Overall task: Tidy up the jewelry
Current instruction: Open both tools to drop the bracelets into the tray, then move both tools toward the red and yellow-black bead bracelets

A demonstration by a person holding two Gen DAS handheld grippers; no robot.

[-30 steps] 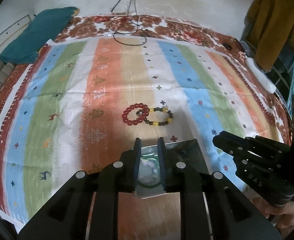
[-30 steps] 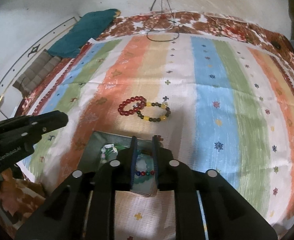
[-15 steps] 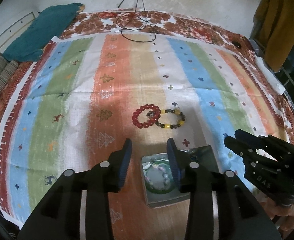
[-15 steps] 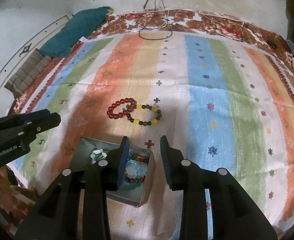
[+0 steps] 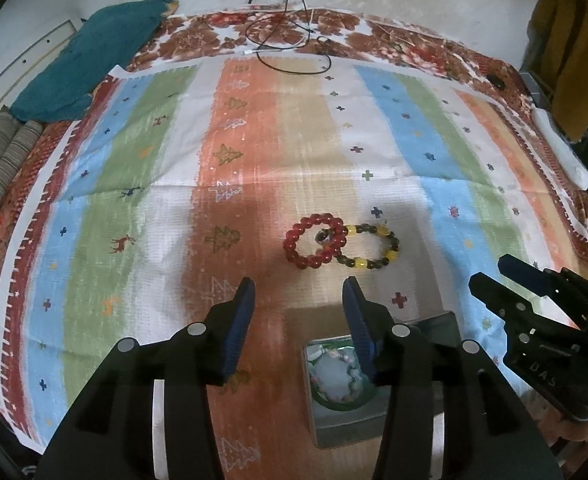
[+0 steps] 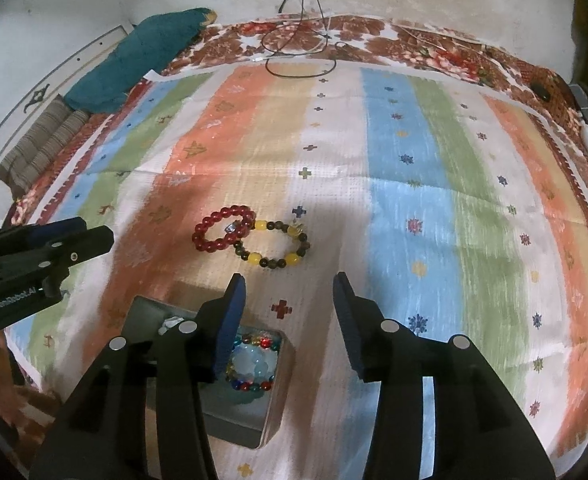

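- The left gripper [image 5: 298,298] stands wide open with nothing between its blue pads; the right gripper [image 6: 290,292] is likewise spread wide and empty
- The task's things lie in two places: a red bead bracelet [image 5: 315,242] and a dark-and-yellow bead bracelet [image 5: 369,247] sit on the striped cloth [image 5: 174,168] at the centre of both frames, and the metal tin [image 6: 250,416] with sorted pieces is at lower centre
- Risk, as I judge it: the two loose bracelets overlap where the red ring crosses the dark one, so a pinch on one could drag or lift the other along, and it might then fall short of the tin
- A second risk: both grippers point at the same small spot from either side, so they could knock together if both go in at once
- A third: round beads may roll out of a shallow pinch, and the soft cloth could get pinched up with them
- The right wrist view shows a multicoloured bead ring [image 6: 254,360] around pale blue beads in the tin; the left wrist view shows only a pale bracelet [image 5: 335,374] over green there
- The left wrist view alone shows a mustard garment [image 5: 561,52] at upper right
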